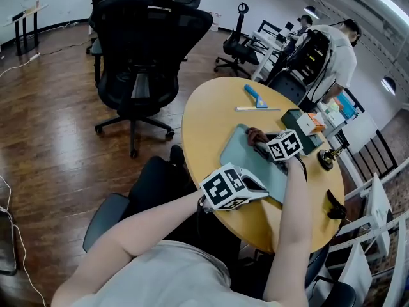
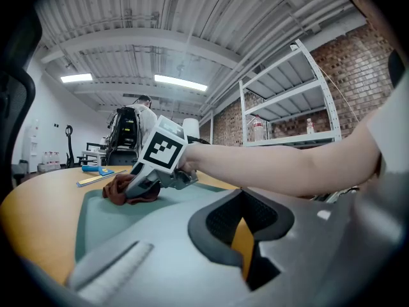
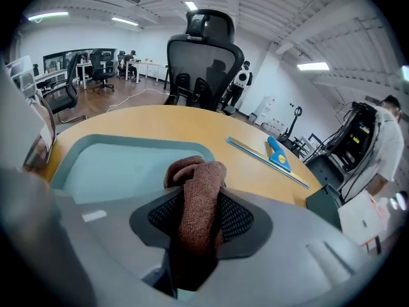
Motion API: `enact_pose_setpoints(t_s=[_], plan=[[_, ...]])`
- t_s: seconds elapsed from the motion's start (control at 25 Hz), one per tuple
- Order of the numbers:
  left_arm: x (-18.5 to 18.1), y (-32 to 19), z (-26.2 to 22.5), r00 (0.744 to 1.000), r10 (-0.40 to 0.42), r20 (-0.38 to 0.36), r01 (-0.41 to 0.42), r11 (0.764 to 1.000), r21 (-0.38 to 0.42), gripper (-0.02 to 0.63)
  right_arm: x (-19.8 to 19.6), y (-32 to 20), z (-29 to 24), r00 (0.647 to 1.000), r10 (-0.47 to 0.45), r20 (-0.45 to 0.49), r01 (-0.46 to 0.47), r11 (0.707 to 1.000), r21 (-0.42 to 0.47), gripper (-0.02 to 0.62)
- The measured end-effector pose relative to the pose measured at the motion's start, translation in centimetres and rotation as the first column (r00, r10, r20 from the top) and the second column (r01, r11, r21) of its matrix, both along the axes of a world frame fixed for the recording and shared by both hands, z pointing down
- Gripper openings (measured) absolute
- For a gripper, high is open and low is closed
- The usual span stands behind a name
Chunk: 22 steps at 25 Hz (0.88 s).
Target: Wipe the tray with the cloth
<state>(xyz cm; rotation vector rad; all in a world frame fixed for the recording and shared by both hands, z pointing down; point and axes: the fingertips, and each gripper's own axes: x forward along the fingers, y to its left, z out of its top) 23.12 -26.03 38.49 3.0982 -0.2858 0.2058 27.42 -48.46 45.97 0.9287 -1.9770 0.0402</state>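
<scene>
A teal-grey tray (image 1: 239, 152) lies on the round yellow table (image 1: 204, 117). My right gripper (image 1: 261, 142) reaches down onto the tray's far part, shut on a brown cloth (image 1: 257, 135) whose bunched end rests on the tray. In the right gripper view the cloth (image 3: 198, 190) fills the gap between the jaws of the right gripper (image 3: 195, 229), above the tray (image 3: 108, 165). My left gripper (image 1: 262, 187) sits at the tray's near rim, nearly level. Its jaws are close together; whether the rim is between them is hidden. The left gripper view shows the right gripper (image 2: 137, 187) and cloth (image 2: 118, 194).
A blue-handled scraper and a ruler (image 1: 255, 98) lie on the table beyond the tray. A dark green box (image 1: 297, 123) with small items stands at the right edge. A black office chair (image 1: 144, 50) stands to the left, and a person (image 1: 335, 53) stands behind.
</scene>
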Motion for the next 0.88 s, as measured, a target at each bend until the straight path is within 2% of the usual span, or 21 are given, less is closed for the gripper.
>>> enact_pose_setpoints(t_s=[0.12,0.52,0.72,0.88], plan=[[-0.1,-0.1,0.1,1.0,-0.001,0.004,0.001,1.0,-0.003,0.321,-0.9,0.6,-0.1,1.0,-0.019,-0.005,0.019,1.0,-0.006,0.137],[-0.2,0.2,0.0,1.0,0.001,0.003,-0.001,1.0,-0.002,0.321,-6.0,8.4,-0.3,0.98,-0.196,-0.012,0.195,0.979,-0.064,0.138],[-0.3,0.4,0.1,1.0,0.0,0.0,0.0,1.0,-0.004,0.321,-8.6,12.8,-0.2,0.953,-0.3,0.05,0.303,0.949,-0.084,0.138],[-0.2,0.5,0.0,1.0,0.022,-0.004,-0.022,1.0,-0.003,0.321,-9.0,14.2,-0.2,0.94,-0.323,0.108,0.332,0.939,-0.085,0.14]])
